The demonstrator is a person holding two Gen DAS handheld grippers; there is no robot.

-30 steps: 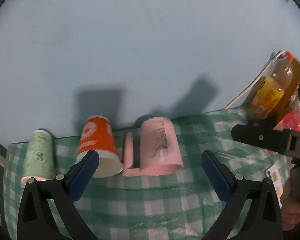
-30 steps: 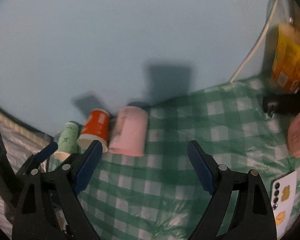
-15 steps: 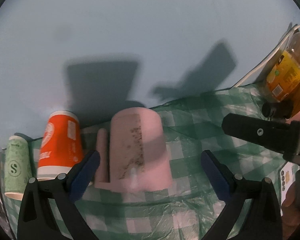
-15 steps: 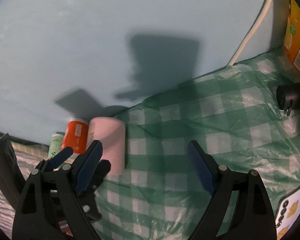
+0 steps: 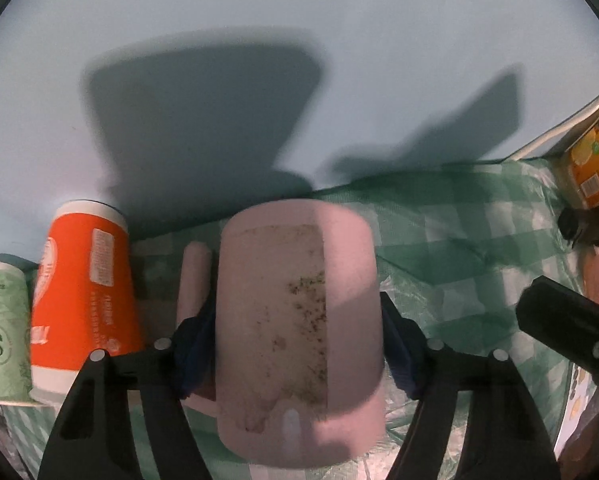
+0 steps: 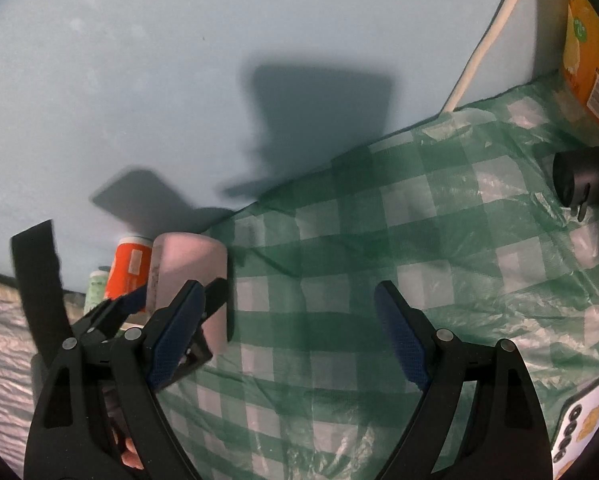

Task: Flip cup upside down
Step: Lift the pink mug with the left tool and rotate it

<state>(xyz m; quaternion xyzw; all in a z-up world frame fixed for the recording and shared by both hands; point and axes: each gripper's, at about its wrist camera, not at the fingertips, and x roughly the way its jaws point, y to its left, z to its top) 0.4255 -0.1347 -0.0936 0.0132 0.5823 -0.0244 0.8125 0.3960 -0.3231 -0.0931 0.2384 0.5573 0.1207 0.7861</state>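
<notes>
A pink mug point(image 5: 295, 320) with a worn patch on its side and its handle on the left stands rim-down on the green checked cloth. My left gripper point(image 5: 295, 344) is shut on the mug, one blue pad on each side. The mug also shows in the right wrist view point(image 6: 191, 276), with the left gripper's fingers around it. My right gripper point(image 6: 295, 344) is open and empty over the cloth, to the right of the mug.
An orange paper cup point(image 5: 85, 296) and a green paper cup point(image 5: 3, 336) stand rim-down left of the mug. An orange drink bottle point(image 6: 591, 60), a black cylinder point(image 6: 583, 180) and a white cable point(image 6: 487, 40) are at the right. A pale blue wall is close behind.
My left gripper has moved forward around the pink mug and closed on it. My right gripper has moved closer to the wall and stayed open.
</notes>
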